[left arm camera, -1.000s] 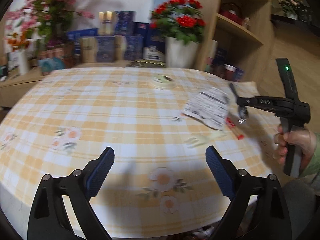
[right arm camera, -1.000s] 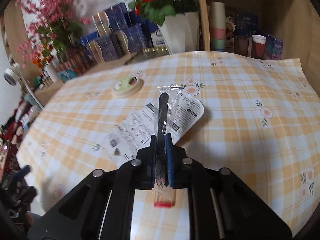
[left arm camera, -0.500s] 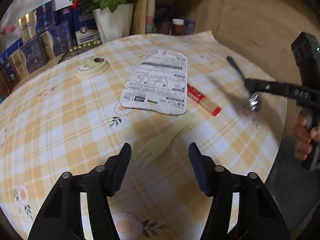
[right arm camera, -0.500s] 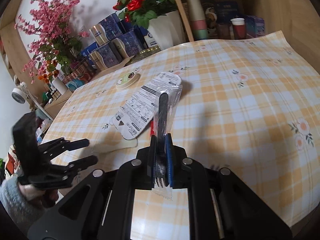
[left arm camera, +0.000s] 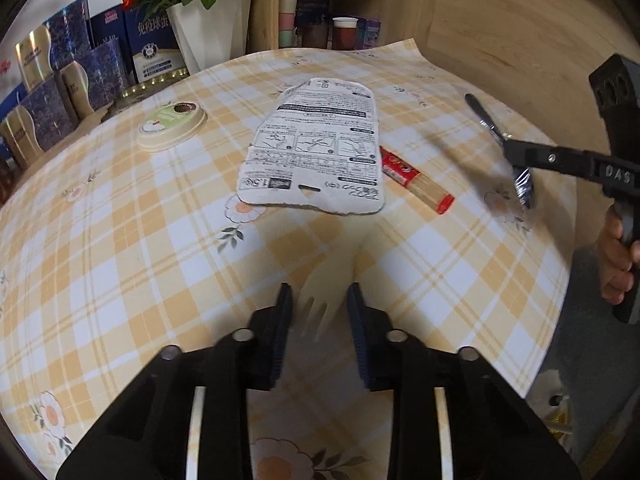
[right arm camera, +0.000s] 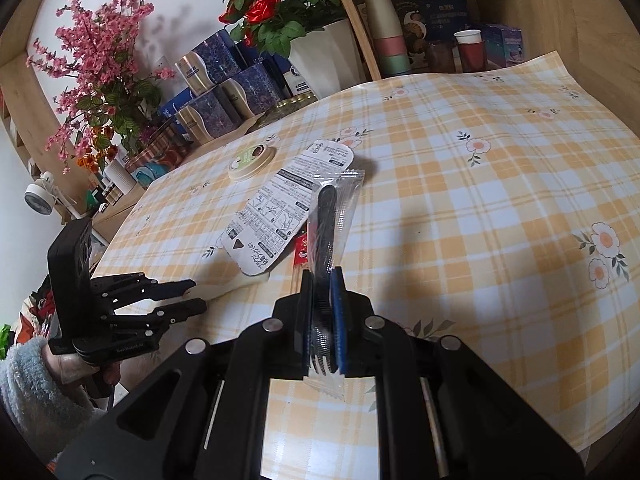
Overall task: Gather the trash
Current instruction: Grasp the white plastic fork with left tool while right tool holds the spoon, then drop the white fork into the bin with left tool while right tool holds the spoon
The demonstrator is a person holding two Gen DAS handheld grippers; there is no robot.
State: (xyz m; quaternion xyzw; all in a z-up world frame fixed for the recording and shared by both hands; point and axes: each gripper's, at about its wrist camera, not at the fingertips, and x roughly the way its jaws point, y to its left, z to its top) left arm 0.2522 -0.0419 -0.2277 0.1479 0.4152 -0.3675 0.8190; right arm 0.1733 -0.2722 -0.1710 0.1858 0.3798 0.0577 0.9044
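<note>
My left gripper [left arm camera: 319, 307] is open, its jaws on either side of the tines of a cream plastic fork [left arm camera: 338, 276] lying on the checked tablecloth [left arm camera: 120, 240]. Beyond it lie a white printed card [left arm camera: 316, 140], a red-ended stick packet [left arm camera: 416, 184] and a round cream lid [left arm camera: 172, 126]. My right gripper [right arm camera: 323, 312] is shut on a black fork in a clear wrapper [right arm camera: 330, 224], held above the table; it shows at the right of the left wrist view [left arm camera: 516, 152]. The left gripper [right arm camera: 192, 294] shows at the table's left edge.
A white pot of red roses [right arm camera: 320, 56], blue and gold boxes [right arm camera: 224, 92] and pink flowers [right arm camera: 100, 72] stand behind the table. A wooden shelf unit [right arm camera: 520, 8] with cups stands at the back right. The tablecloth edge [left arm camera: 552, 320] drops off at the right.
My left gripper has swung right, come down toward the table and narrowed its jaws around the cream fork's tines. My right gripper has lifted the wrapped black fork clear of the table.
</note>
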